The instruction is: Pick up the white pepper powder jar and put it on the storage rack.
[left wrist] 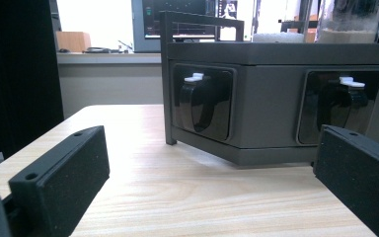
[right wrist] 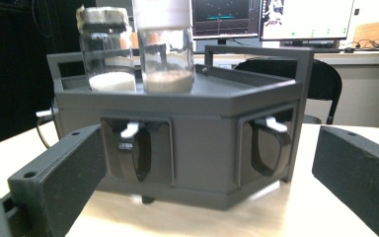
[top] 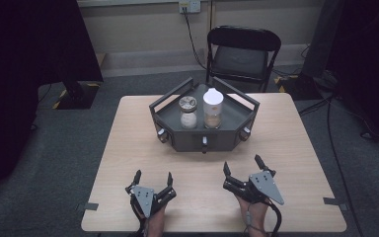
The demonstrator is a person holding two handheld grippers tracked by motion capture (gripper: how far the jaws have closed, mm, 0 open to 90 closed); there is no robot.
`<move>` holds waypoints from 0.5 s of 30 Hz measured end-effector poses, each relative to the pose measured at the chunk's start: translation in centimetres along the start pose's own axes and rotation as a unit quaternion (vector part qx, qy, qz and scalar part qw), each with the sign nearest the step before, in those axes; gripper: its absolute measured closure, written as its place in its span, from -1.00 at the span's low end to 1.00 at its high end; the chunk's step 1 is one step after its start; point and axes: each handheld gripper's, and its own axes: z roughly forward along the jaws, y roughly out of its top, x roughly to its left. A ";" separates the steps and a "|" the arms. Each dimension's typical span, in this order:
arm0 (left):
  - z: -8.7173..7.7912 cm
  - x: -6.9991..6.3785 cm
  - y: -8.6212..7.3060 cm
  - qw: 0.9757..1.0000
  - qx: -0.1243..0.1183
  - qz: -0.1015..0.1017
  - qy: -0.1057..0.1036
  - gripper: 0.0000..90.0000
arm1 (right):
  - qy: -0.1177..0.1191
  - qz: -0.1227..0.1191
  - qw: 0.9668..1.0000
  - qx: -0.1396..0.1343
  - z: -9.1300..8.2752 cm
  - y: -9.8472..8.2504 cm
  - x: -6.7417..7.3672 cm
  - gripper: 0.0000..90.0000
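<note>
Landmark: dark grey stand (top: 205,133), six-sided, set at the table's (top: 128,148) middle toward the far edge; railed top, knobs recessed in the side faces.
Short jar (top: 188,112): upright on the stand's top, left of the tall one, just beside it; white powder in the bottom, pale patterned lid on.
Tall jar (top: 212,108): upright on the stand's top, right of the short jar; tan powder in the bottom, white cap on.
Left gripper (top: 152,178): near side of the stand, left of its front knob (top: 205,142), well apart; jaws spread, pinching nothing.
Right gripper (top: 242,165): near side of the stand, right of the front knob, nearer than the left one yet not touching; jaws spread, nothing between.
Left gripper view: stand's lower wall and two knob recesses (left wrist: 205,102) ahead of the jaws.
Right gripper view: both jars (right wrist: 163,47) above the jaw line, stand between.
Progress (judged): nothing grasped, lids closed, knobs untouched; work at its outset.
Remaining (judged): approach to the stand, then grasp of a jar or a knob; which one cannot be told.
</note>
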 end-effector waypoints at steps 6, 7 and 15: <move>0.0 0.0 0.0 1.000 0.000 0.000 0.000 -1.00 | -0.013 -0.002 1.000 -0.003 -0.4 -1.7 0.6 -1.00; 0.0 0.0 0.0 1.000 0.000 0.000 0.000 -1.00 | -0.015 -0.004 1.000 -0.002 -0.5 -1.9 0.7 -1.00; 0.0 0.0 0.0 1.000 0.000 0.000 0.000 -1.00 | -0.017 -0.006 1.000 0.000 -1.0 -3.3 1.0 -1.00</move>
